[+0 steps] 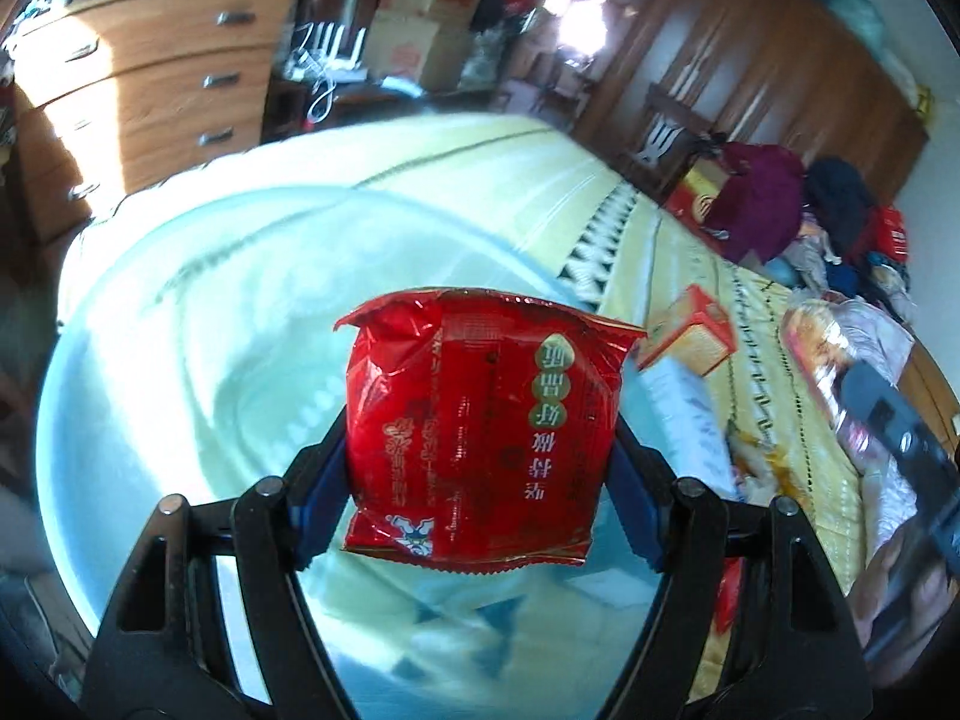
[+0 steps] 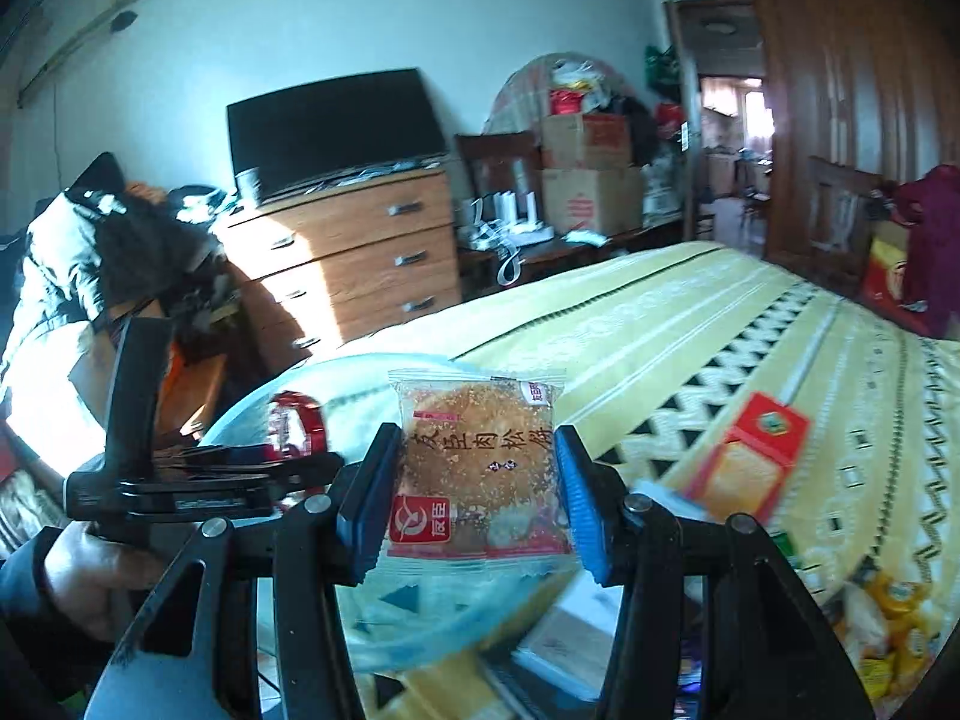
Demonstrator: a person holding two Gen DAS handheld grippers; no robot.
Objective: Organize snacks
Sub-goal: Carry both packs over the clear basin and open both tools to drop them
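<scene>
Sitting btwn pads: red packet (image 1: 480,444) in left claw (image 1: 480,480); pastry pack (image 2: 477,474) in right claw (image 2: 474,498).

Between your left gripper's (image 1: 480,450) blue pads (image 1: 327,492) you have a glossy red snack packet (image 1: 480,438) with gold lettering and green-gold roundels. Beneath it sits a clear, pale-blue-tinted bowl (image 1: 150,312). Your right gripper (image 2: 477,498), black-armed with blue pads (image 2: 366,510), pinches a clear-wrapped pastry (image 2: 477,468), golden-brown with a red logo patch. Ahead of both lies a yellow bedspread (image 2: 690,324) with white stripes and black triangle bands, and right of your right gripper, a red-and-orange box (image 2: 753,456).
</scene>
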